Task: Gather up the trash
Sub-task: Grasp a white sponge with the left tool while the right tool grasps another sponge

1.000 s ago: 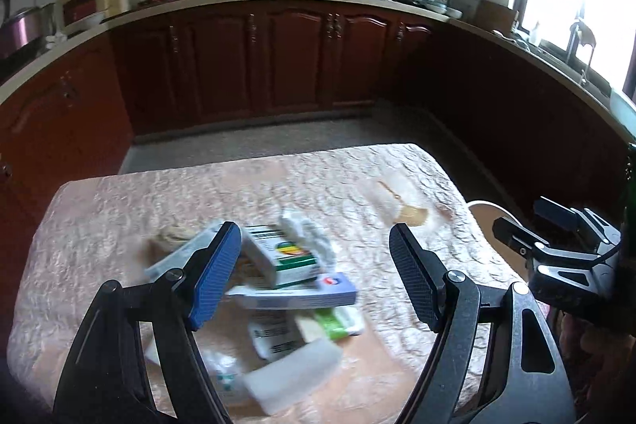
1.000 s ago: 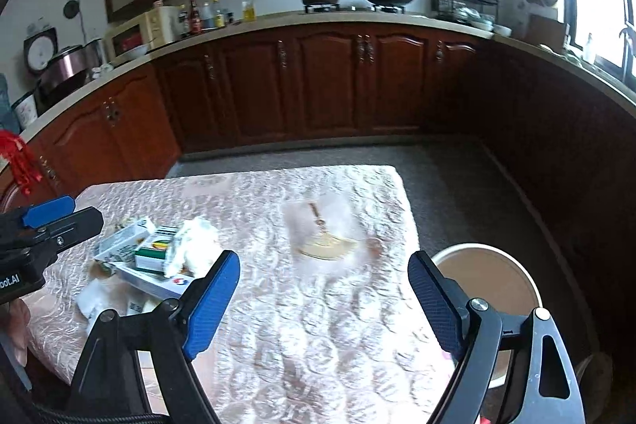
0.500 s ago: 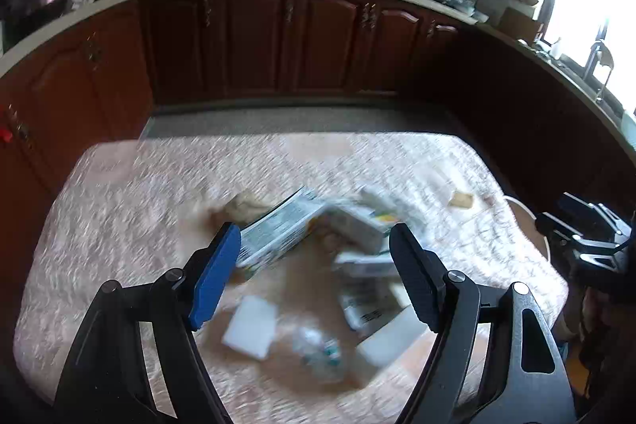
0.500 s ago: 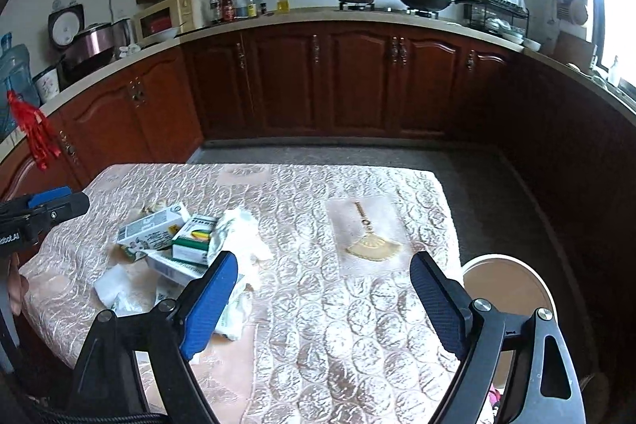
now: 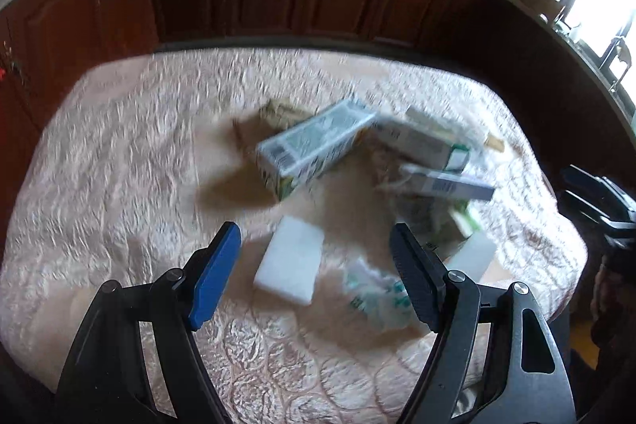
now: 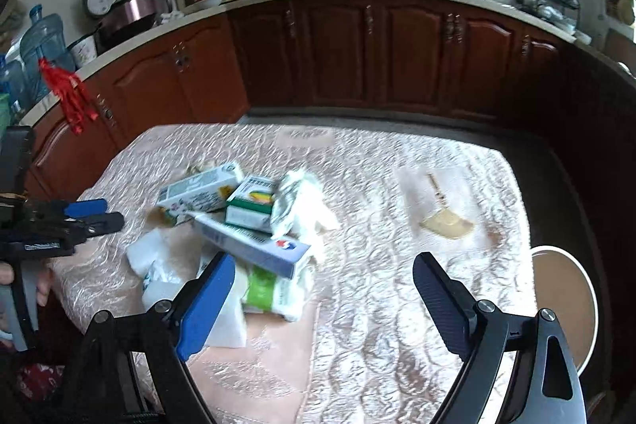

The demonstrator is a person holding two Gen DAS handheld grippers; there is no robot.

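A heap of trash lies on the table (image 5: pixel 119 153): a grey-white carton (image 5: pixel 314 146), a long blue-white box (image 6: pixel 254 245), a green-white box (image 6: pixel 250 205), crumpled white paper (image 6: pixel 302 201), a white foam block (image 5: pixel 290 259) and a crumpled wrapper (image 5: pixel 377 299). My left gripper (image 5: pixel 314 277) is open and empty, just above the foam block. My right gripper (image 6: pixel 318 301) is open and empty, over the table right of the heap. A small fan-shaped scrap (image 6: pixel 447 219) lies apart on the right.
A round white bin (image 6: pixel 564 304) stands on the floor by the table's right edge. Dark wooden cabinets (image 6: pixel 397 58) ring the room behind the table. The table has a quilted pink cloth (image 6: pixel 377 324).
My left gripper has swung left and tilted down, closer to the foam block. My right gripper has shifted left toward the heap. Both stay open.
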